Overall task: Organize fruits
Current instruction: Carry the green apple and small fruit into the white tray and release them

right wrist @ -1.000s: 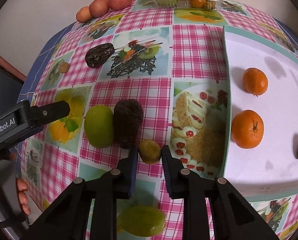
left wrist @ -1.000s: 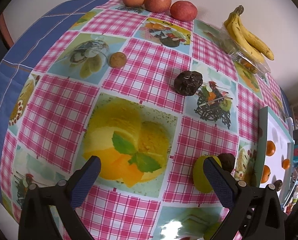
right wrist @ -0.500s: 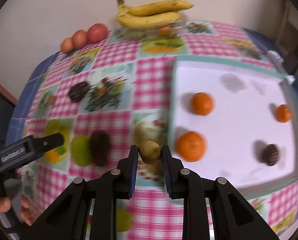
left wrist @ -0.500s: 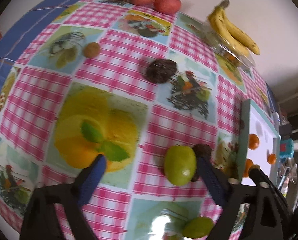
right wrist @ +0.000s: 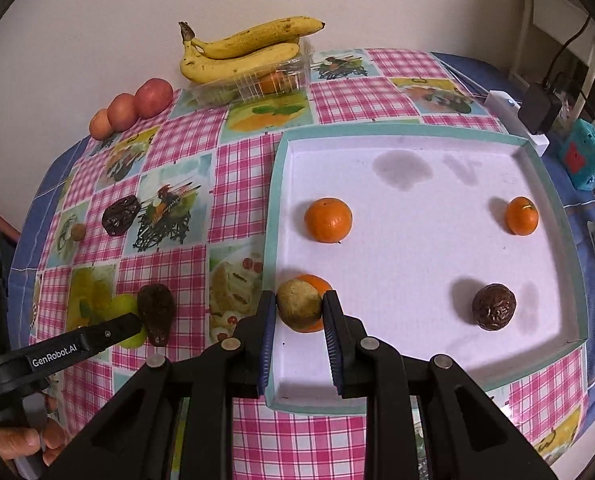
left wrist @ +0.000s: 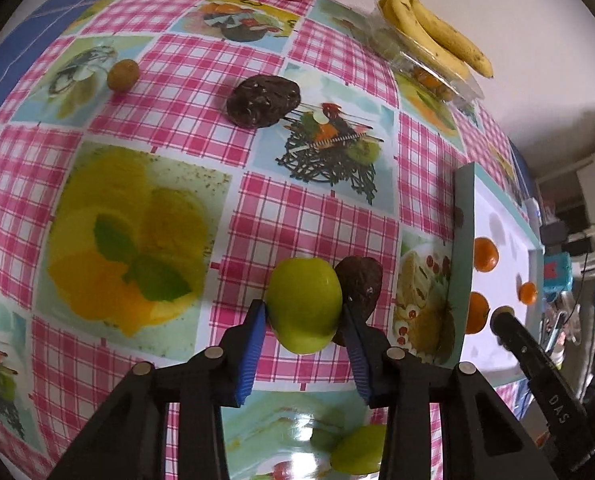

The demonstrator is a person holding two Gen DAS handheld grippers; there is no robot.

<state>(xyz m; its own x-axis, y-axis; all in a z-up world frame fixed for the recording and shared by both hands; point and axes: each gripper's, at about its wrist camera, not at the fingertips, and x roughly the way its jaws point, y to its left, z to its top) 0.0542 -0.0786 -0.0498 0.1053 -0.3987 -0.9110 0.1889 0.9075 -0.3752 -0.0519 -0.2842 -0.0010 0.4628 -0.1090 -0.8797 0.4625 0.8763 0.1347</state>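
Observation:
My left gripper (left wrist: 303, 320) is shut on a green fruit (left wrist: 304, 304) low over the checked tablecloth, with a dark brown fruit (left wrist: 361, 284) touching its right side. My right gripper (right wrist: 299, 310) is shut on a small brown-yellow fruit (right wrist: 298, 307) and holds it over the near left corner of the white tray (right wrist: 417, 136), in front of an orange (right wrist: 317, 282). The tray also holds two more oranges (right wrist: 328, 220) (right wrist: 521, 216) and a dark wrinkled fruit (right wrist: 494, 306).
On the cloth lie a dark wrinkled fruit (left wrist: 263, 100), a small brown fruit (left wrist: 123, 75) and another green fruit (left wrist: 357, 454) near me. Three red apples (right wrist: 131, 108) and bananas (right wrist: 245, 54) on a clear box stand at the far edge.
My left gripper moved in and closed on the green fruit. My right gripper lifted the small brown-yellow fruit off the cloth and carried it right, over the tray's edge.

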